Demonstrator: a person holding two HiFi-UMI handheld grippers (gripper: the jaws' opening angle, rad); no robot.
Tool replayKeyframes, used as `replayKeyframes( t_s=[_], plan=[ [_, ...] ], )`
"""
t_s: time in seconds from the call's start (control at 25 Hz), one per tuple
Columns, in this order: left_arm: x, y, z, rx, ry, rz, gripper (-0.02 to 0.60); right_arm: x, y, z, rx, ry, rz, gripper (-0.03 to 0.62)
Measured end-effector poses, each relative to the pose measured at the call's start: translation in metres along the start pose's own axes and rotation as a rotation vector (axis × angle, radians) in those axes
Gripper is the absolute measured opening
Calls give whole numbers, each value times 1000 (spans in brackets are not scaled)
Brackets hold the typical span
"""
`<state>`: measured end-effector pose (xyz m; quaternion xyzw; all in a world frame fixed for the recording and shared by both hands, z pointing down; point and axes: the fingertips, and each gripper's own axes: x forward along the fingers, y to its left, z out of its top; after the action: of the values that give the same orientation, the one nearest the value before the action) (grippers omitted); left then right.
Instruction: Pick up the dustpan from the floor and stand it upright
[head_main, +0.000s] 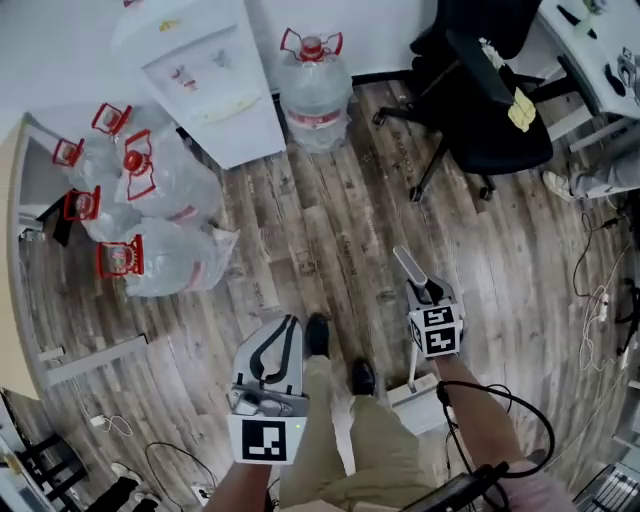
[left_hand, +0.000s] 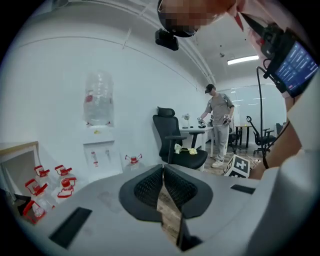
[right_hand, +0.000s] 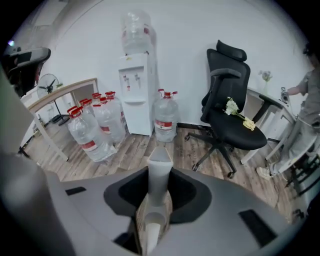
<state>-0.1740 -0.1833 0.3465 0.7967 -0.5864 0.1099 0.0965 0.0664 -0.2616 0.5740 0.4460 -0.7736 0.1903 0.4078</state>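
Note:
In the head view my right gripper (head_main: 425, 295) is shut on the grey handle (head_main: 409, 265) of the dustpan. The handle's tip sticks out past the jaws, and the pale pan (head_main: 421, 404) hangs below the gripper, close to the floor beside the person's right leg. The right gripper view shows the same handle (right_hand: 159, 175) running straight between the right gripper (right_hand: 159, 187) jaws. My left gripper (head_main: 291, 325) is held low at the left with its jaws together and nothing in them; in its own view the left gripper (left_hand: 163, 170) pads touch at their tips.
A white water dispenser (head_main: 215, 75) stands against the far wall with a big water bottle (head_main: 315, 90) beside it. Several bottles (head_main: 150, 200) lie at the left. A black office chair (head_main: 480, 100) stands at the right. Cables (head_main: 600, 300) trail over the wooden floor. Another person (left_hand: 217, 125) stands at a desk.

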Motion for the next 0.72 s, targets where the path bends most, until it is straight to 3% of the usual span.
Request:
replayKeyframes(
  t_s=[0.28, 0.4, 0.72],
  plan=[
    [-31, -73, 78, 55, -108, -76, 17, -94, -13, -18, 40, -51, -16, 103],
    [-51, -106, 96, 127, -120, -99, 17, -127, -22, -29, 55, -80, -18, 103],
    [-98, -156, 121, 82, -127, -89, 17, -199, -37, -38, 73, -154, -35, 101]
  ],
)
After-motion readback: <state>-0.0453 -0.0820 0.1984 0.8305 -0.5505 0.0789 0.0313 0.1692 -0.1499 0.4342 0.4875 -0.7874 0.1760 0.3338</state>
